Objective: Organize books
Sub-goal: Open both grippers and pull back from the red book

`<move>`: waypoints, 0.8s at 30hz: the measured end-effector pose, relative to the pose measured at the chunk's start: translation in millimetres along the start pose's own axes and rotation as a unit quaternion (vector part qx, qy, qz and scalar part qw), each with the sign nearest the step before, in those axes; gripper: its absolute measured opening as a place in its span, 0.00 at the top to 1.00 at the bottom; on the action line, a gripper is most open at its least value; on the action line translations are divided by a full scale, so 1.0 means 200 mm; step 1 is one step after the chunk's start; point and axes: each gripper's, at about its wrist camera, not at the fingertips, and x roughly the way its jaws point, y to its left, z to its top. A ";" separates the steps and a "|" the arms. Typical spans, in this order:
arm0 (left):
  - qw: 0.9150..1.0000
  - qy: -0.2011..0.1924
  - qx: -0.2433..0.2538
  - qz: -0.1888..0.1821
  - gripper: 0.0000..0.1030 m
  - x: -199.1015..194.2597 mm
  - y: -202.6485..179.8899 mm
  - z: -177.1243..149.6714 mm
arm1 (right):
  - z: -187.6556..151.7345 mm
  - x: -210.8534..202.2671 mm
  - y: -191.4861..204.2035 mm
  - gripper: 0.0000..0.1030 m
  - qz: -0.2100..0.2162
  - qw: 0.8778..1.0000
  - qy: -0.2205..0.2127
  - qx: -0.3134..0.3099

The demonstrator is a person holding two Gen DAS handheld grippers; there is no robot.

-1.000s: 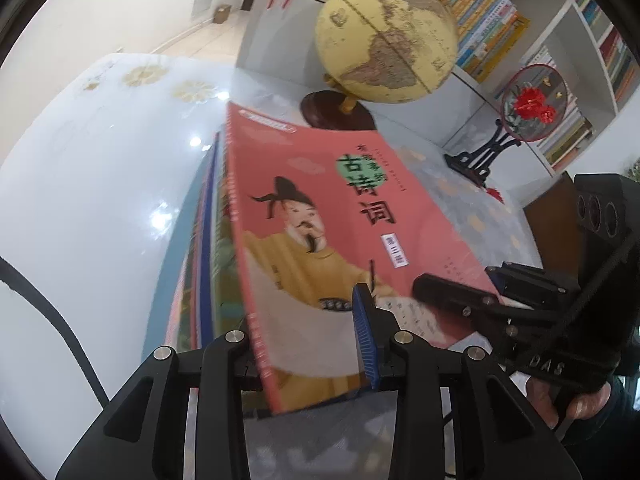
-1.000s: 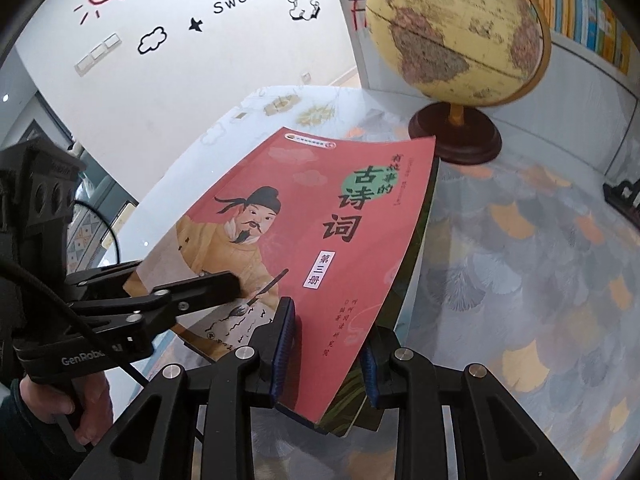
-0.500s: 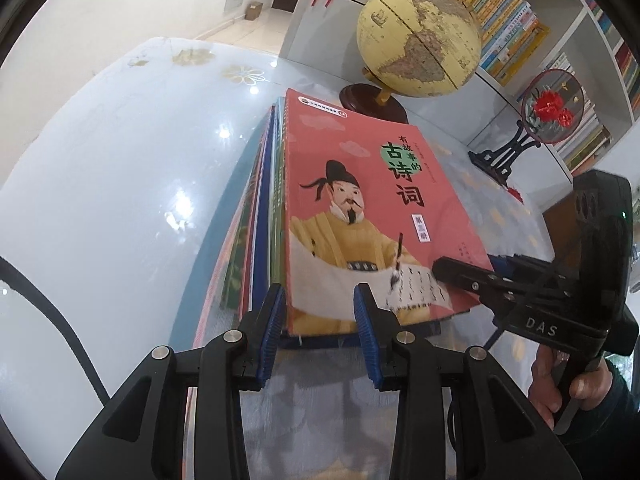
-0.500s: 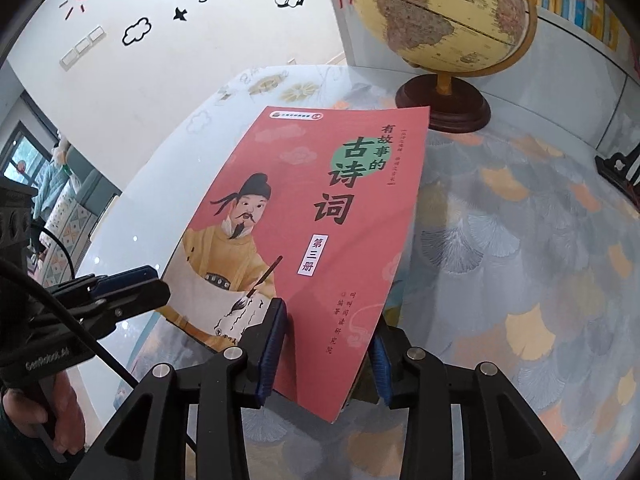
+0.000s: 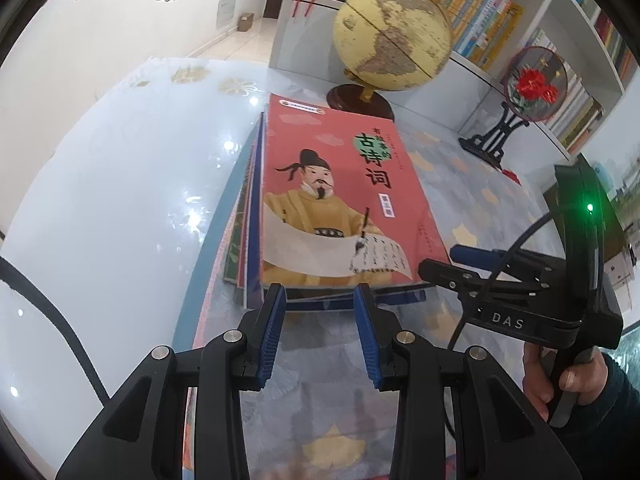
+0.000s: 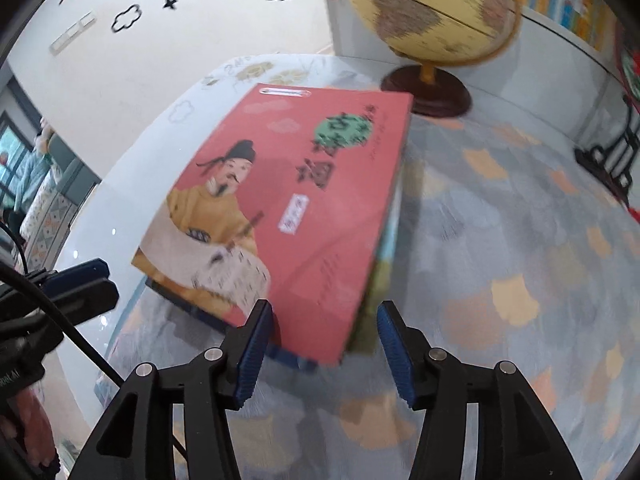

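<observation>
Now: red book released onto stack

Left gripper (image 5: 320, 330) sat at 6 o'clock of the stack, jaws apart and empty. Red book (image 5: 340, 200) lay flat atop the book stack (image 5: 244, 240), globe (image 5: 394, 38) at 12 o'clock. Right gripper (image 6: 324, 350) had just been opening, pads clear of the cover corner between them. Placing step judged finished; next: square the edges.
</observation>
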 end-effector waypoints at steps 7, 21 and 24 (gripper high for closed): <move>1.000 -0.005 0.021 -0.001 0.68 -0.04 -0.14 -0.02 | -0.15 -0.14 -0.13 0.49 -0.004 0.998 -0.016 0.061; 0.998 -0.036 0.050 -0.008 0.68 -0.18 -0.71 -0.19 | -0.51 -0.65 -0.49 0.49 -0.002 0.988 -0.079 0.133; 0.997 -0.036 0.062 -0.020 0.68 -0.21 -0.87 -0.27 | -0.64 -0.78 -0.58 0.49 -0.008 0.984 -0.091 0.152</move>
